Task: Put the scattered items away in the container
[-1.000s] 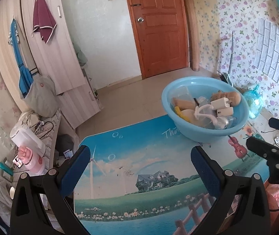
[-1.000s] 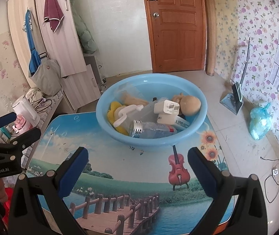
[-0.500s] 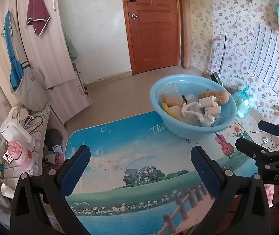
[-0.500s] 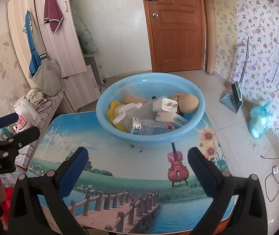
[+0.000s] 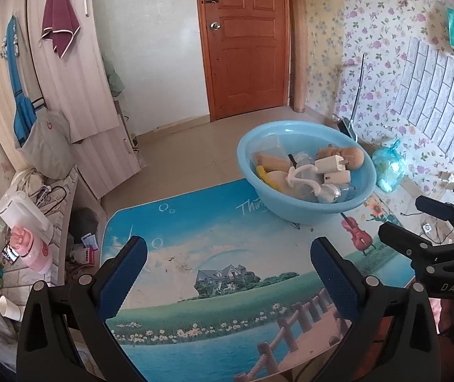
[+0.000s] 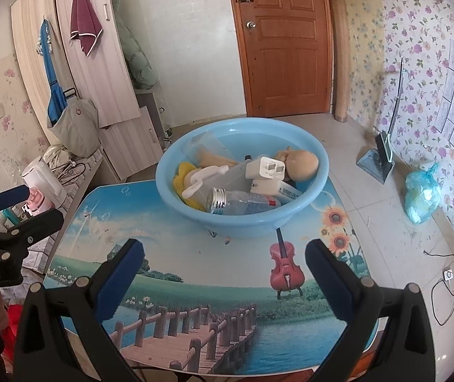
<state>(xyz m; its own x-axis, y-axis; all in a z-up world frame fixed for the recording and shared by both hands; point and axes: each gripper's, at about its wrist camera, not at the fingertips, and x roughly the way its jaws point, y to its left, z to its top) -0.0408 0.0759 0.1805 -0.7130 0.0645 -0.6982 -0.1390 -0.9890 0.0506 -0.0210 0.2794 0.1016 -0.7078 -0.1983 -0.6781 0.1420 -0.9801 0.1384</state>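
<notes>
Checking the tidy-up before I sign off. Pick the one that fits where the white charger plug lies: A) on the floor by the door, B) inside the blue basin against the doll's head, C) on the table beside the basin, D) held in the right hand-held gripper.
B: the charger plug lies inside the blue basin, against the doll's head.

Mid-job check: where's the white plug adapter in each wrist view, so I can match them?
Left wrist: adapter right of centre, inside the blue basin, against the doll head.
Right wrist: adapter upper centre, in the basin, left of the doll head.
Shared landmark: the violin printed on the tabletop.
</notes>
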